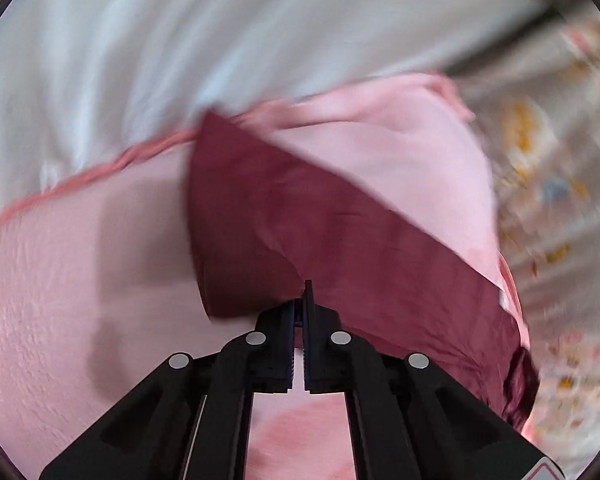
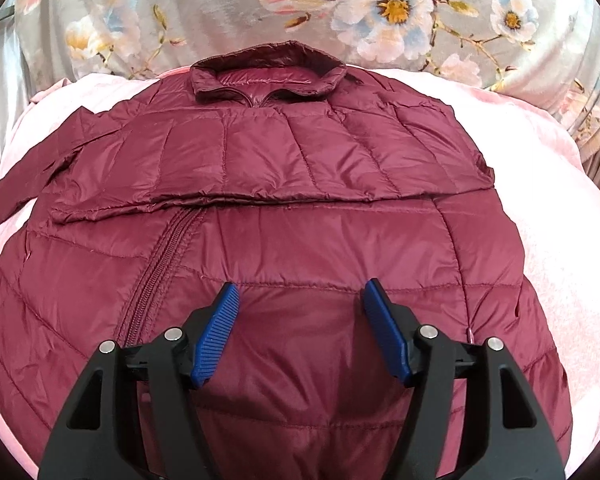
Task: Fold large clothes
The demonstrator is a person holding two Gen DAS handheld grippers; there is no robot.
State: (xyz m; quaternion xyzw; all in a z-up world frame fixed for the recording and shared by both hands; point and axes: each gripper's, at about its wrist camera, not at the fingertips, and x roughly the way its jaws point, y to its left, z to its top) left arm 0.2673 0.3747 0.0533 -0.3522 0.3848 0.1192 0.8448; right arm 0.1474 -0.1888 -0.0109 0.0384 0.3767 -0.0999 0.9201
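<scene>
The maroon puffer jacket [image 2: 284, 208] lies front-up on a pink blanket [image 2: 560, 248], collar [image 2: 266, 68] at the far end, hem nearest the right claw [image 2: 300, 296], so its long axis runs straight away from that claw. One sleeve [image 2: 268, 168] is already folded flat across the chest; the other sleeve [image 2: 32, 176] trails off toward the left side. The right claw hovers low over the lower body of the jacket with its blue pads [image 2: 216, 336] spread wide, holding nothing. The left claw [image 1: 300, 300] has its jaws pinched together on an edge of the maroon fabric [image 1: 284, 220], lifted off the blanket in a blurred view. Judging from this, the trailing sleeve is the left claw's work, being nearer that side. Beyond the blanket lie a floral sheet [image 2: 380, 8] and pale bedding [image 1: 140, 40]
</scene>
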